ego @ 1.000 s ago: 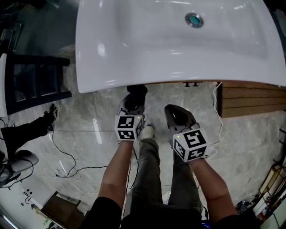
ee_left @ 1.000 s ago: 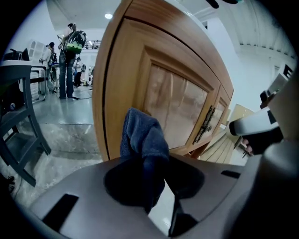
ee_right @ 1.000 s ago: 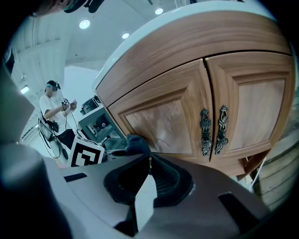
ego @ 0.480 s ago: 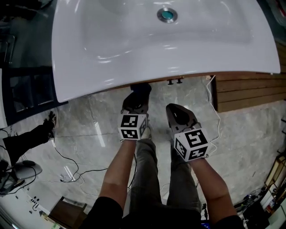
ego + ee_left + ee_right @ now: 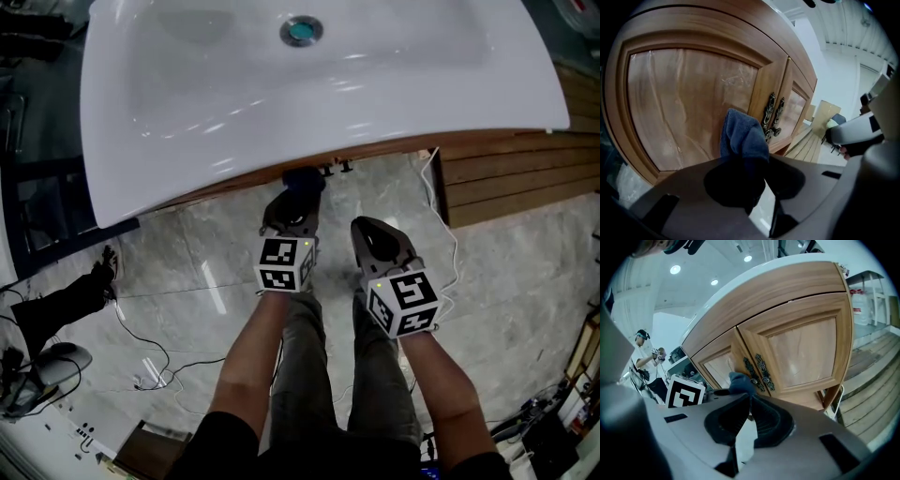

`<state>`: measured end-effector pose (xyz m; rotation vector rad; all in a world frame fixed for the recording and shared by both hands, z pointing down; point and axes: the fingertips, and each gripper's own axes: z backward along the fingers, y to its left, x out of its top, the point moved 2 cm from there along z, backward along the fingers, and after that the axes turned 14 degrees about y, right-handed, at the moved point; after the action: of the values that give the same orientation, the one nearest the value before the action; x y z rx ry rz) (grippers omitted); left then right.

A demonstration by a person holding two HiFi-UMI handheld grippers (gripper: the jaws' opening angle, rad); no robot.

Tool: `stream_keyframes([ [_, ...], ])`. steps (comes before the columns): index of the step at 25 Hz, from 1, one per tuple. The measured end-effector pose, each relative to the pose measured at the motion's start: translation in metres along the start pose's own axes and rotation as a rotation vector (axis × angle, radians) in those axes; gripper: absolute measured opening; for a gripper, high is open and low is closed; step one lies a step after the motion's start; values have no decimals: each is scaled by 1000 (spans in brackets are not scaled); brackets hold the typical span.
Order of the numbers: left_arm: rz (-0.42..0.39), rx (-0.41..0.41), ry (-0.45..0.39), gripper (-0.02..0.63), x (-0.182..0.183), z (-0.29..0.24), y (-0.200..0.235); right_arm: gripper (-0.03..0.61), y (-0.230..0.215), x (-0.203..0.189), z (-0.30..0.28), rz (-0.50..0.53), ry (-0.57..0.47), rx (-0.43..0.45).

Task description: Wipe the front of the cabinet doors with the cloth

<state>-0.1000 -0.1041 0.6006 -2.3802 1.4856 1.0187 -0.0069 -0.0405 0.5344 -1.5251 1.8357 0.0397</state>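
Below the white basin [image 5: 281,103], 2 wooden cabinet doors [image 5: 689,103] stand shut. The left gripper [image 5: 746,161] clamps the blue cloth [image 5: 740,136] close to the left door, beside the handles [image 5: 771,117]. The right gripper [image 5: 750,401], to its right, has its jaws together, empty.

Black short sleeves [image 5: 220,445], grey trousers [image 5: 305,375]; grey hand-held grippers [image 5: 294,199] [image 5: 366,230] with black-and-white marker cubes [image 5: 283,264]

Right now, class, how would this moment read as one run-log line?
left gripper: shut on blue cloth | cloth: by cabinet door handles, contact unclear | right gripper: shut, empty
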Motion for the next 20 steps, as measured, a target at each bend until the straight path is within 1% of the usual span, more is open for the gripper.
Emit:
stream_keyframes([
  [5, 9, 8, 10, 106, 0, 1, -5, 41, -13, -1, 12, -19, -11, -16],
  [10, 11, 32, 26, 106, -3, 9, -4, 40, -16, 1, 23, -17, -19, -10],
  [15, 40, 48, 24, 106, -3, 27, -11, 40, -17, 3, 37, -11, -21, 0],
  [20, 39, 44, 13, 106, 4, 51, -28, 41, -16, 9, 58, -7, -28, 6],
])
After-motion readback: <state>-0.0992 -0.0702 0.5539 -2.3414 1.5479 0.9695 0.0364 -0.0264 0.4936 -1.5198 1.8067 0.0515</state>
